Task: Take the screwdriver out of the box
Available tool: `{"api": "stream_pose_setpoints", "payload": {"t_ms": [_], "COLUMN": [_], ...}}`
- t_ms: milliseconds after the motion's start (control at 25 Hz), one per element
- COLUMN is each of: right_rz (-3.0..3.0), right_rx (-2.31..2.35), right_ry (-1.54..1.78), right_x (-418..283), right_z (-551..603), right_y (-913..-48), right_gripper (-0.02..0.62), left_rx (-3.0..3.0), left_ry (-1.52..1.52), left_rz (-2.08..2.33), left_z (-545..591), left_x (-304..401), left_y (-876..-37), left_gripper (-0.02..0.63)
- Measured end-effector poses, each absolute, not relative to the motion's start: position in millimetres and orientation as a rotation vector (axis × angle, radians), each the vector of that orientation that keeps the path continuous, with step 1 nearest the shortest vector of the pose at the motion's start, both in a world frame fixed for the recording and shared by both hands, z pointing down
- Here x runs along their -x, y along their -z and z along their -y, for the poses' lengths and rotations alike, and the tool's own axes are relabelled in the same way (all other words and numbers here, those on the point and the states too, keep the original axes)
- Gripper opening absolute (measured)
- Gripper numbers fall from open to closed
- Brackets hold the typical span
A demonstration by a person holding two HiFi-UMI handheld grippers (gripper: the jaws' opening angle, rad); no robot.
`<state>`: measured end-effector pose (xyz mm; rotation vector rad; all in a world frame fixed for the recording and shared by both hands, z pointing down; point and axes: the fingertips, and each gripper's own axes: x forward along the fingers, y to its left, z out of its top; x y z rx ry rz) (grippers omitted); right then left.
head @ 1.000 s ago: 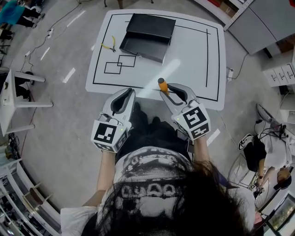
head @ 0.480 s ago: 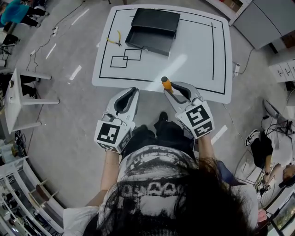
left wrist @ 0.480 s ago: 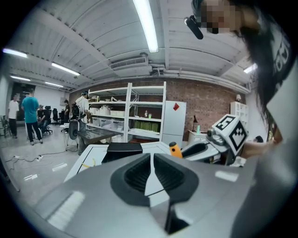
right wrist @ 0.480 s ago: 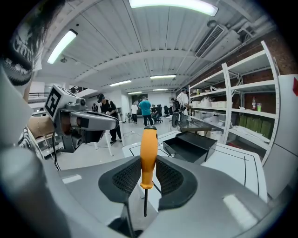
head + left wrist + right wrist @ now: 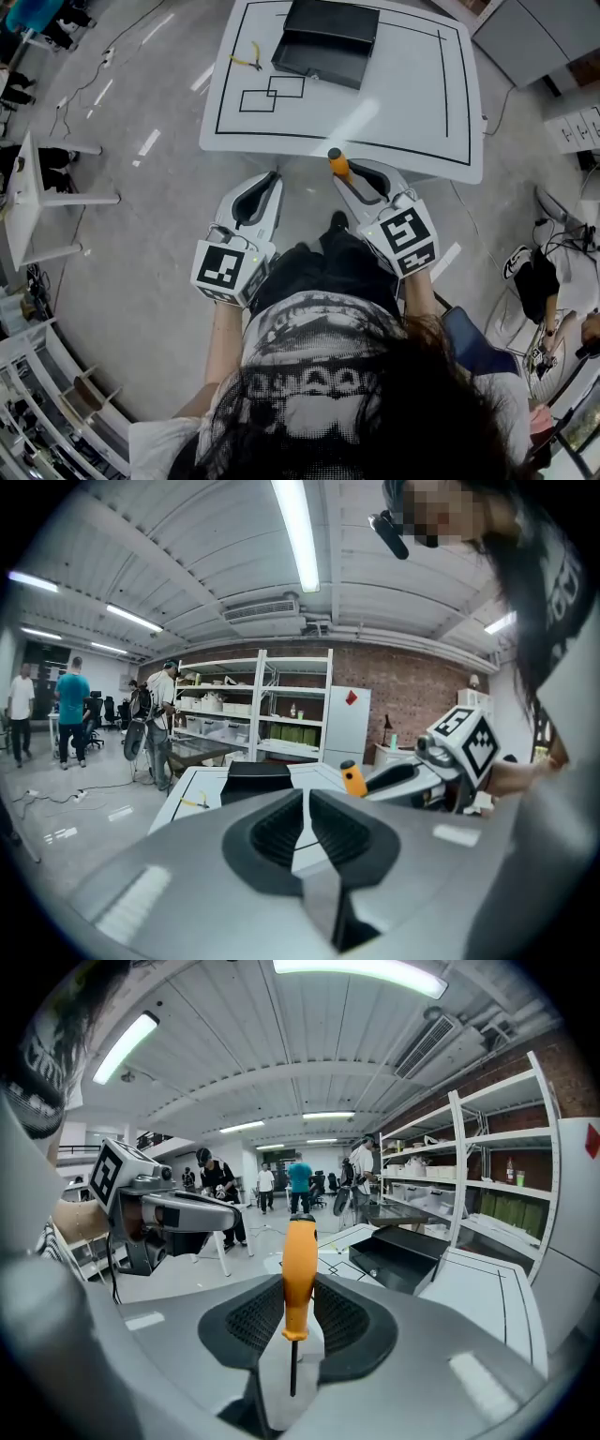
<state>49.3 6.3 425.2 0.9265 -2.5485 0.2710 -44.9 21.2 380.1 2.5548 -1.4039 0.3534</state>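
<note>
My right gripper (image 5: 343, 174) is shut on a screwdriver (image 5: 336, 163) with an orange handle. The handle stands up between the pads (image 5: 342, 1321), and its thin shaft points back into the jaws in the right gripper view, where the screwdriver (image 5: 300, 1269) fills the middle. My left gripper (image 5: 273, 178) hangs beside it, shut and empty. Both hover over the floor just off the near edge of the white table (image 5: 412, 94). The open black box (image 5: 323, 42) lies at the table's far side. The left gripper view shows its own gripper (image 5: 307, 803) and the orange handle (image 5: 353, 778).
Yellow pliers (image 5: 246, 59) lie on the table left of the box, near two drawn black squares (image 5: 272, 94). A small white table (image 5: 28, 197) stands to the left. A person (image 5: 553, 291) sits at the right. Shelving (image 5: 262, 705) and people stand beyond.
Both grippers have drawn back from the table together, the right one still holding the screwdriver. The table and box now lie farther up in the head view.
</note>
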Motion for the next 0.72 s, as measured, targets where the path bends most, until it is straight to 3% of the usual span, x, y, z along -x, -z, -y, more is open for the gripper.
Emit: {"api": "stream_pose_setpoints", "payload": {"t_ms": [720], "right_rz": [2.521], "right_rx": [-0.976], "right_ry": [-0.214], "right_x": [12.6], "right_z": [-98.0], "right_y": [-413.6], "right_gripper": [0.106], "left_rx": [-2.610], "left_ry": [-0.278], "left_rz": [1.371], "left_z": [-115.8], "left_x": [103.3], "left_y": [-371.0], "left_gripper": [0.000]}}
